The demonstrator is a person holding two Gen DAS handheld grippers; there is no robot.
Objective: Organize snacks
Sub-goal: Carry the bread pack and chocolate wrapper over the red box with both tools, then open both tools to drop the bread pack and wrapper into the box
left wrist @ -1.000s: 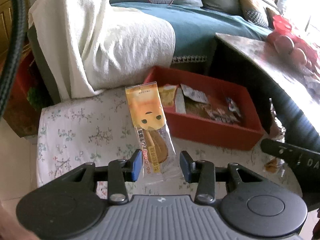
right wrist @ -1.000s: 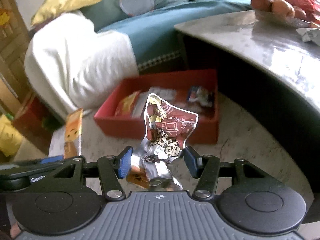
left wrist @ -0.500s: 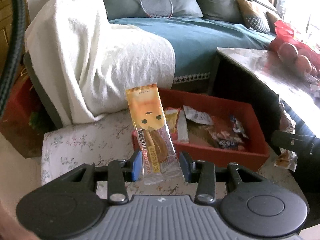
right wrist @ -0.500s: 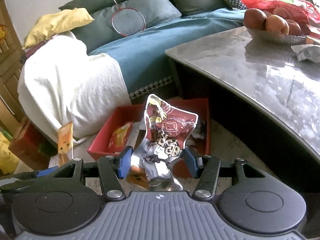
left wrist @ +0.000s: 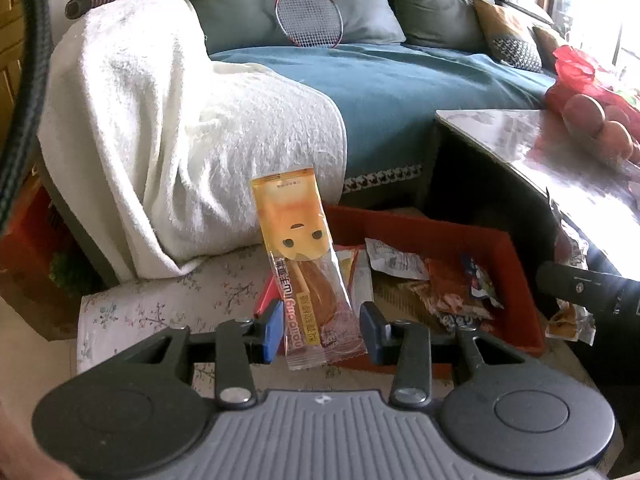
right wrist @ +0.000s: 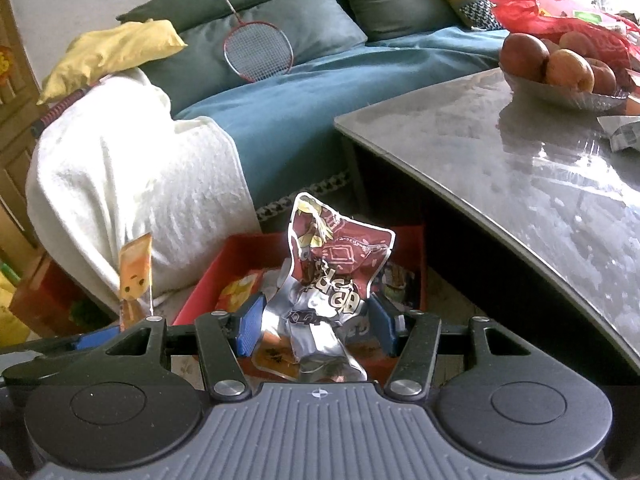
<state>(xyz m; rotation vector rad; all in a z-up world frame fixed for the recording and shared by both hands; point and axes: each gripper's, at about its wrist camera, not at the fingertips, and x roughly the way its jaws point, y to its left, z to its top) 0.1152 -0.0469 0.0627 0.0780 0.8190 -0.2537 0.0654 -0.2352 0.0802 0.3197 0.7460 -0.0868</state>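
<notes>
My left gripper [left wrist: 322, 330] is shut on a long orange snack packet [left wrist: 298, 256] that stands upright between its blue pads, above the near left corner of the red box [left wrist: 516, 264]. My right gripper [right wrist: 316, 324] is shut on a crumpled dark red and silver snack bag [right wrist: 336, 272], held in the air in front of the same red box [right wrist: 236, 248]. The box holds several snack packets [left wrist: 436, 288]. The orange packet also shows at the left of the right wrist view [right wrist: 136, 276].
The red box sits on a floral-cloth stool [left wrist: 160, 312]. A sofa with a white blanket [left wrist: 160, 128] and a badminton racket [left wrist: 308, 16] is behind. A grey marble table [right wrist: 540, 168] with a fruit bowl [right wrist: 560, 72] stands at the right.
Both grippers have risen and pulled back from the red box, each still holding its packet. The sofa and the table top show more in both views.
</notes>
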